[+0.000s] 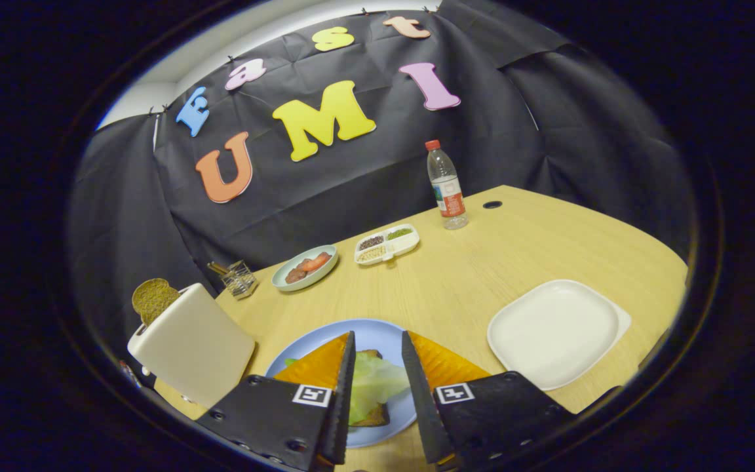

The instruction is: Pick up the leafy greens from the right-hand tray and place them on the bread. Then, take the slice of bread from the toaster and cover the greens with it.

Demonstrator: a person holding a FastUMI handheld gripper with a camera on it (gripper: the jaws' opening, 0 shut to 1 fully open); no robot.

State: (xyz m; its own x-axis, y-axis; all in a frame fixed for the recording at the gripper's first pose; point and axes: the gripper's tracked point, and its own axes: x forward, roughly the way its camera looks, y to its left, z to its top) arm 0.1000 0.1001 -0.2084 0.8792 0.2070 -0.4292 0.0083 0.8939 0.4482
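The gripper (377,347) hangs over the blue plate (377,331), its fingers spread apart with nothing held between them. On that plate, between the fingers, the leafy greens (374,383) lie on top of a slice of bread (371,414). Left of the blue plate stands the cream toaster (191,344) with a brown bread slice (153,298) poking out of its slot. Right of the blue plate sits the white tray (554,331), bare. Beyond the blue plate are a small bowl (305,267), a divided dish (387,244) and a water bottle (447,185).
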